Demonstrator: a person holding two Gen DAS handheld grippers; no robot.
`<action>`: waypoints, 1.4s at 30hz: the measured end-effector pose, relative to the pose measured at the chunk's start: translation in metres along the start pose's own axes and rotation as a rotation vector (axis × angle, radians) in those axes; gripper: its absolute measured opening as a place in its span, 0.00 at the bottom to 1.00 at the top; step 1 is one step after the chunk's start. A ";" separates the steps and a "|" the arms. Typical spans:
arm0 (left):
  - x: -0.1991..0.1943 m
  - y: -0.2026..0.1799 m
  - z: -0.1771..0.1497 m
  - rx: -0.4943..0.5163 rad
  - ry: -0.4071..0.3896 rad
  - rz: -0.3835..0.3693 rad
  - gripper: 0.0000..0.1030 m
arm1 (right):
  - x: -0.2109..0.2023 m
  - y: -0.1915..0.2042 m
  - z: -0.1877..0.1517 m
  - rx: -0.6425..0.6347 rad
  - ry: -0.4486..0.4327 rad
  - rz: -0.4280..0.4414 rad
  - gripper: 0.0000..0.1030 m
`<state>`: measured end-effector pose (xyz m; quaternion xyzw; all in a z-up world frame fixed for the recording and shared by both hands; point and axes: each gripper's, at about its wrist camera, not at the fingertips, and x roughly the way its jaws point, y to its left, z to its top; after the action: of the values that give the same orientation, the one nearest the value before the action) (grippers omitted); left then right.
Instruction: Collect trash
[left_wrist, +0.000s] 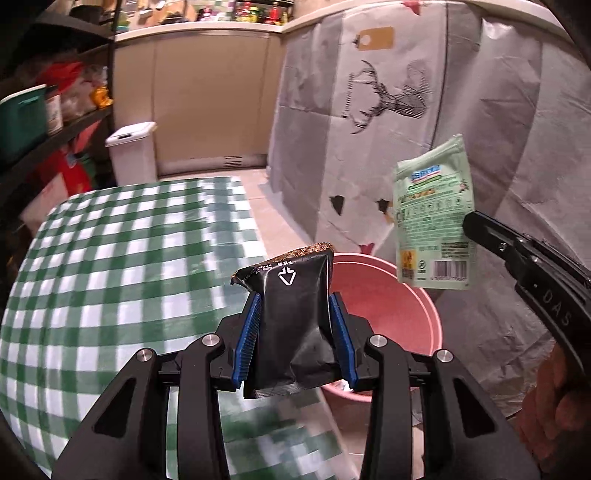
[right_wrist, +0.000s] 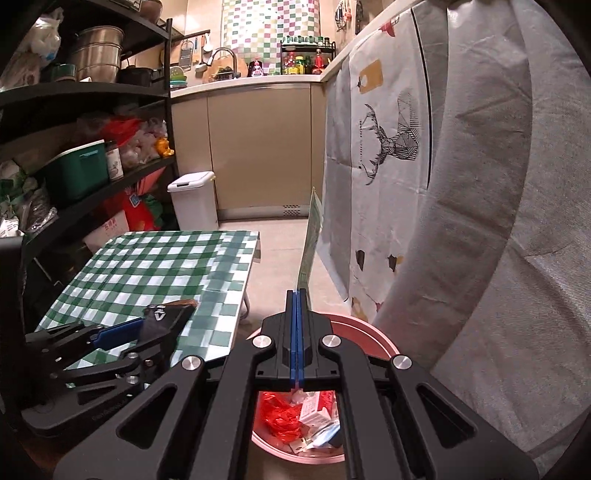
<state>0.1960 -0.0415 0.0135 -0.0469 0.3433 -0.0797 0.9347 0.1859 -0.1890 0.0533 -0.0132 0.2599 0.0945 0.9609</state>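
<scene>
My left gripper (left_wrist: 294, 301) is shut on a black snack packet (left_wrist: 293, 314), its blue pads (left_wrist: 250, 332) pressing the packet's sides; it hangs over the table's right edge, just left of a pink bin (left_wrist: 391, 295). From the right wrist view that gripper (right_wrist: 147, 325) and black packet (right_wrist: 166, 317) sit low on the left. My right gripper (right_wrist: 297, 295) is shut on a flat green packet (right_wrist: 312, 236), seen edge-on above the pink bin (right_wrist: 364, 328). In the left wrist view the green packet (left_wrist: 432, 218) hangs from the right gripper (left_wrist: 469, 223) over the bin's far side.
A low table with a green-checked cloth (right_wrist: 147, 269) stands left of the bin, which holds red and white wrappers (right_wrist: 295, 410). A grey cloth with a deer print (right_wrist: 391, 144) hangs at the right. A white lidded bin (right_wrist: 194, 201) and dark shelves (right_wrist: 85, 155) stand at the back left.
</scene>
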 end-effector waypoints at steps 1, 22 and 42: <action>0.004 -0.004 0.001 0.007 0.003 -0.010 0.37 | 0.000 -0.001 0.000 -0.001 0.002 -0.003 0.00; 0.041 -0.041 0.014 0.077 0.036 -0.047 0.57 | 0.021 -0.032 -0.004 0.036 0.087 -0.060 0.20; 0.020 -0.038 0.007 0.103 0.003 -0.074 0.73 | -0.047 -0.061 -0.038 0.144 0.074 -0.143 0.54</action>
<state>0.2114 -0.0822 0.0117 -0.0112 0.3383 -0.1319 0.9317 0.1383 -0.2600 0.0428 0.0340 0.2999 0.0064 0.9533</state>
